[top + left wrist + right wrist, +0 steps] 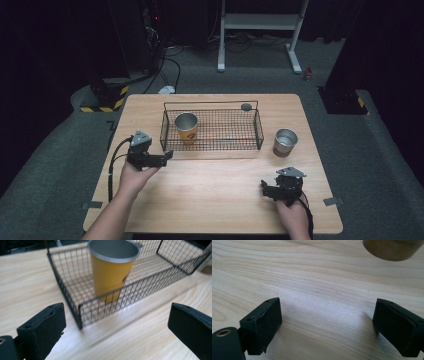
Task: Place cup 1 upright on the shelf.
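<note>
Held low at five o'clock, right gripper (270, 190) gaping wide, gripping nothing; brown cup (285, 142) just past it at twelve, upright on the table (215, 195). At nine o'clock, left gripper (167, 154) equally wide and empty, aimed at wire basket (210, 146). Yellow cup (186, 127) already inside, upright. Probably halfway: brown cup not yet grasped or binned.

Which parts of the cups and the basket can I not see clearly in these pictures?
- Brown cup: in the right gripper view the top edge cuts off all but its base.
- Yellow cup: its printed mark is blurred in the left gripper view and too small in the high view.
- Wire basket: its far right end is cut off in the left gripper view.
</note>
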### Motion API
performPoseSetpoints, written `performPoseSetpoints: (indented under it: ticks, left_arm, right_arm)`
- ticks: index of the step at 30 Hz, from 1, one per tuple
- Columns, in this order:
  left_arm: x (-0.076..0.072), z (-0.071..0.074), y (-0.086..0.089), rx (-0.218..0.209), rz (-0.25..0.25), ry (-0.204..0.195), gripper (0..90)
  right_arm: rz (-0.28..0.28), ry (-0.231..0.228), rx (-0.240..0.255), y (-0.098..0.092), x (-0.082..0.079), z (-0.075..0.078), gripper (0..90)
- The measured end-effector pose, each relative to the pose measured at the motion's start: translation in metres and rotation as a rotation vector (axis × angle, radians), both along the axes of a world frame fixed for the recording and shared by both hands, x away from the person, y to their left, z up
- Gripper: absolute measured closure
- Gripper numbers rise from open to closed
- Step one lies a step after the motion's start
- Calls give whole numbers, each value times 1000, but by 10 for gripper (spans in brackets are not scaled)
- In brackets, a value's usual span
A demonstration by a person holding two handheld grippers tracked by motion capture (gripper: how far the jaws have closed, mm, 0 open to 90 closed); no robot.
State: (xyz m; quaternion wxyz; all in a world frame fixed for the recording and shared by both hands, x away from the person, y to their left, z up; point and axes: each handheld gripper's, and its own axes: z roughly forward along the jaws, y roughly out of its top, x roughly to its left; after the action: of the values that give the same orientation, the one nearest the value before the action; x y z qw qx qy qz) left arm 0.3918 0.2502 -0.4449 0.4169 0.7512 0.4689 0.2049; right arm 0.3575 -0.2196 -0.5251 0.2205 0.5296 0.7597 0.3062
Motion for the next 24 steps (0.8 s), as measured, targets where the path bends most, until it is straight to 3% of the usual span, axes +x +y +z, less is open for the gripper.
performPoseSetpoints:
  ticks: [7, 12, 15, 22, 24]
  left_arm:
    - [-19, -25, 17, 15, 11, 50, 32]
    - [-32, -42, 19, 11, -2, 95, 35]
    - [-41, -52, 20, 17, -4, 101, 38]
    - [-53, -72, 19, 106, 5, 113, 37]
    - [-55, -77, 18, 112, 6, 127, 37]
  right_arm:
    - [0, 0, 0, 0, 0, 0, 85]
    - [0, 0, 0, 0, 0, 0, 85]
    - [0, 1, 1, 0, 0, 0, 85]
    - [1, -1, -1, 0, 0, 0, 85]
    - [2, -1, 0, 0, 0, 0, 85]
